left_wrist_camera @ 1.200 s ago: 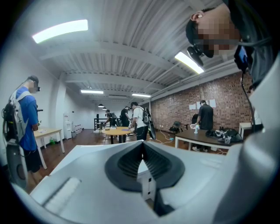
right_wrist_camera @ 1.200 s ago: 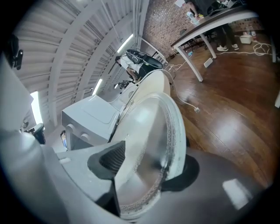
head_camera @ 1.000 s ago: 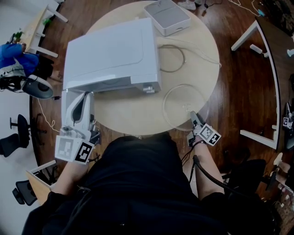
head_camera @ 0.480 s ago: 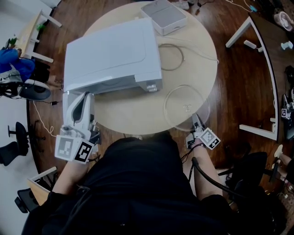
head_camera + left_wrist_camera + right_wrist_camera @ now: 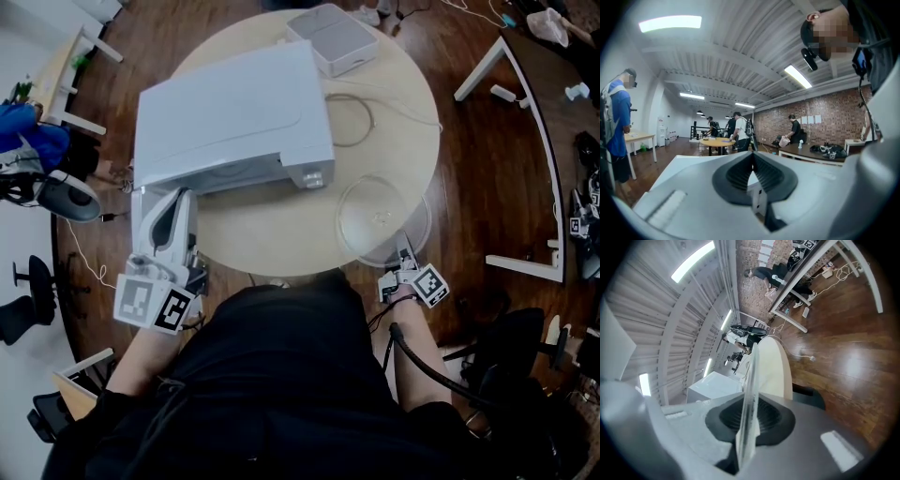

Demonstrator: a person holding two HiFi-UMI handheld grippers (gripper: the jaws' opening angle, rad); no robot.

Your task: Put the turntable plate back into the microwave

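Table: round, pale [image 5: 281, 239]; white microwave [image 5: 230, 108] on its far left.
Turntable plate [image 5: 380, 217]: clear glass, near right edge.
Right gripper [image 5: 404, 253]: jaws just closing, now clamping the plate's rim.
Left gripper [image 5: 752, 157]: jaws together.

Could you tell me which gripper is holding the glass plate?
The right gripper: its jaws have just been closing onto the glass plate's near rim, while the left gripper is at the microwave.

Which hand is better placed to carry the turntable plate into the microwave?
Right. The right tongs have just been closing and grip the turntable plate's rim; the left tongs are shut, away from it.
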